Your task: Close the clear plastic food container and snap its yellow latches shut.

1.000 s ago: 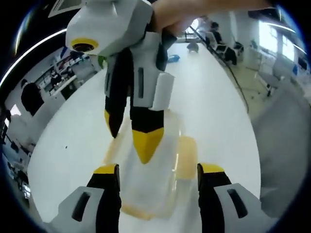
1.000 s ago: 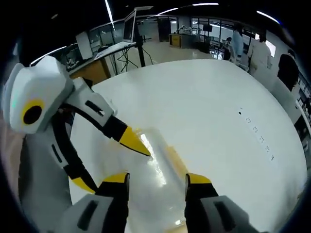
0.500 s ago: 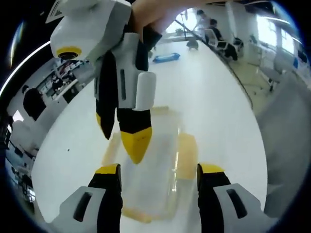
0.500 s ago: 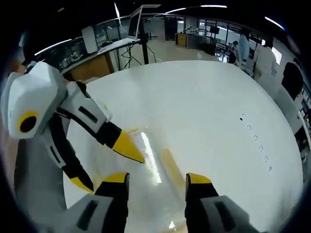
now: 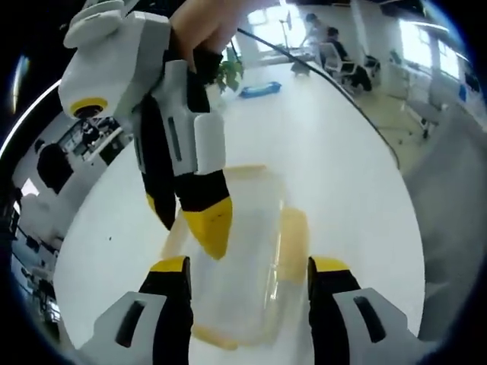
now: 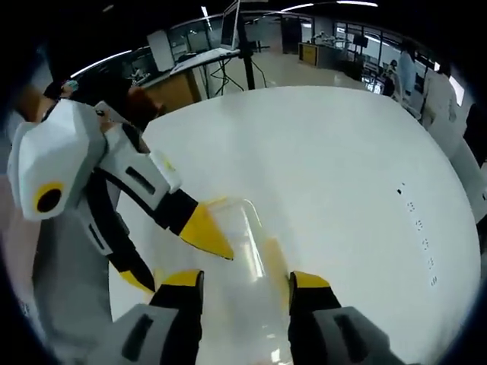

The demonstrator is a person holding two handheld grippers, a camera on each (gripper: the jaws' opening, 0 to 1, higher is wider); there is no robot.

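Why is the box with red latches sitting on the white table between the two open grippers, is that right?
Not quite: the latches are yellow, not red, as the left gripper view shows. The rest holds: the clear box sits on the white table, with the left gripper and right gripper both open around it.

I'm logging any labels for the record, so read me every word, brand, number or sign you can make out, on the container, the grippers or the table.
No text can be read in either view.
Clear container: no label or print visible.
Left gripper and right gripper: plain white, black and yellow, no lettering visible.
White table: a row of small dark marks near its edge, too small to read.
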